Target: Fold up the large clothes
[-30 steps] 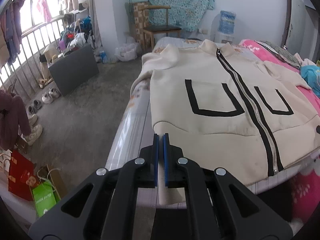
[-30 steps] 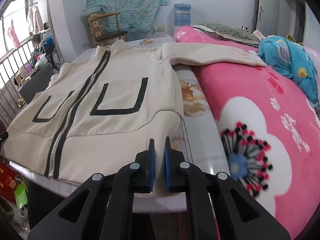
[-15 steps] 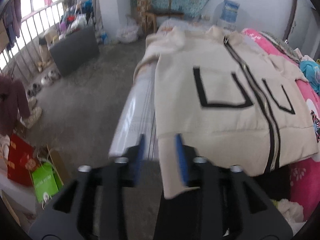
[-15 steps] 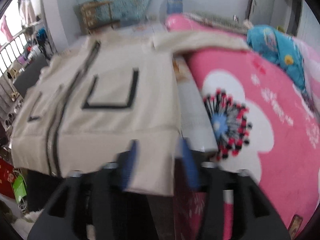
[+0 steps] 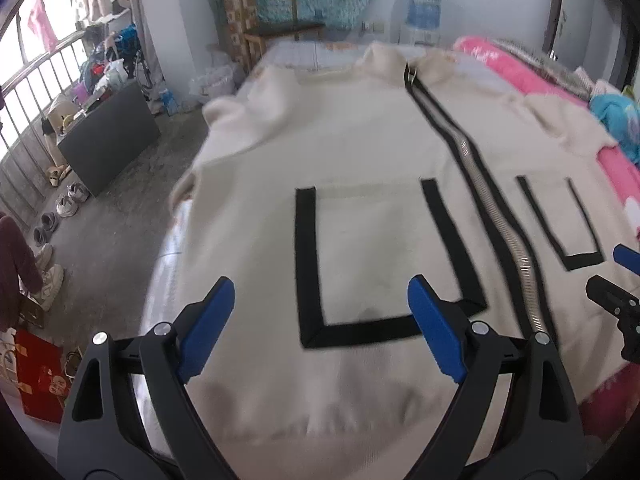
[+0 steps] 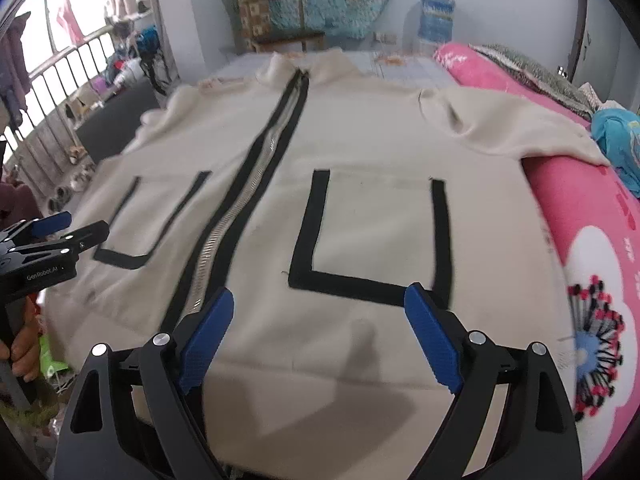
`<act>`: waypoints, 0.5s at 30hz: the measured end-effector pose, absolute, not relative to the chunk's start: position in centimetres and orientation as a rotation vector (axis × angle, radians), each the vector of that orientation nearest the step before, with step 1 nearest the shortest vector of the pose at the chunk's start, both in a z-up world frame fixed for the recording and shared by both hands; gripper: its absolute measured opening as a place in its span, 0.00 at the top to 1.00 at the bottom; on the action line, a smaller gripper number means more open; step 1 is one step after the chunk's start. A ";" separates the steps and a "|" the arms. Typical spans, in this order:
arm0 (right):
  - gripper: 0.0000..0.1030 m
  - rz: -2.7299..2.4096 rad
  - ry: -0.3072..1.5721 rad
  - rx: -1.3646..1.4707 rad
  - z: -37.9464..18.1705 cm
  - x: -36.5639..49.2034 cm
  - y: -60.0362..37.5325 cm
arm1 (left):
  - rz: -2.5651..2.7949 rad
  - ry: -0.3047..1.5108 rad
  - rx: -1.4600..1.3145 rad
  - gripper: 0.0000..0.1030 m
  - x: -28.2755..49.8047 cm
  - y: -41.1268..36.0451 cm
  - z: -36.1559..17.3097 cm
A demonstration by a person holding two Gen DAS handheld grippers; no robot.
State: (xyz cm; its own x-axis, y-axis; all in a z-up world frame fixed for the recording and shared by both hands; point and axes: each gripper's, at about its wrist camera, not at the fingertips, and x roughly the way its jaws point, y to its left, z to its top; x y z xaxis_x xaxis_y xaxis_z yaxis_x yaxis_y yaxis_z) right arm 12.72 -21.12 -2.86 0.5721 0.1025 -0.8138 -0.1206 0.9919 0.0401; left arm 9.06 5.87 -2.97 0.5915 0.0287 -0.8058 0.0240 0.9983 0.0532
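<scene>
A cream zip-up jacket (image 5: pixel 360 140) with black pocket outlines lies flat, front up, on the bed, its zipper (image 5: pixel 472 168) closed. My left gripper (image 5: pixel 320 296) hovers over the jacket's left lower part, jaws opening wide, with no cloth held between the pads. In the right wrist view the same jacket (image 6: pixel 380 140) spreads ahead. My right gripper (image 6: pixel 320 300) hangs above its right lower part, jaws also opening, gripping nothing. The left gripper (image 6: pixel 52 232) shows at that view's left edge, held by a hand (image 6: pixel 20 344). One sleeve (image 6: pixel 520 128) reaches out over the pink blanket.
A pink flowered blanket (image 6: pixel 580 208) covers the bed's right side, with a blue cloth (image 6: pixel 616 136) on it. A wooden chair (image 5: pixel 280 28) and a water bottle (image 5: pixel 424 8) stand at the far wall. A dark box (image 5: pixel 108 136), shoes (image 5: pixel 60 208) and a red bag (image 5: pixel 36 376) lie on the floor at left.
Both grippers were shut on the jacket's hem corners; they have let go, opened wide and moved forward over the jacket, which now lies flat.
</scene>
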 end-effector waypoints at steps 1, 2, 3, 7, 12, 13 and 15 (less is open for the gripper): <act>0.17 0.128 0.966 -0.021 -3.4 13.2 -21.0 | 0.008 0.952 0.063 0.18 9.5 5.8 -3.5; 0.17 0.125 0.986 -0.015 -4.1 13.8 -20.8 | 0.014 0.970 0.068 0.18 9.9 5.8 -4.1; 0.17 0.127 0.997 -0.009 -4.5 13.9 -20.9 | 0.017 0.988 0.073 0.18 10.2 5.8 -4.6; 0.12 0.133 1.014 -0.019 -5.8 14.3 -20.8 | 0.029 0.981 0.081 0.11 10.0 6.2 -5.3; 0.06 0.119 1.001 -0.083 -6.3 14.4 -20.2 | 0.042 0.978 0.072 0.07 9.9 6.5 -5.5; 0.06 0.121 1.003 -0.077 -6.3 14.6 -20.2 | 0.041 0.979 0.056 0.06 9.8 6.7 -5.5; 0.06 0.122 1.007 -0.075 -6.2 14.4 -20.5 | 0.036 0.985 0.026 0.06 9.8 7.1 -5.6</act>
State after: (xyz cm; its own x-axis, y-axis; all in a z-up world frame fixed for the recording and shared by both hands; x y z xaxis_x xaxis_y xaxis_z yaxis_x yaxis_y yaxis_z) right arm 14.45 -20.49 -6.20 0.5284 0.0677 -0.8463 -0.1365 0.9906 -0.0060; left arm 9.84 7.06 -5.61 0.5525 0.0422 -0.8325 -0.0186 0.9991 0.0383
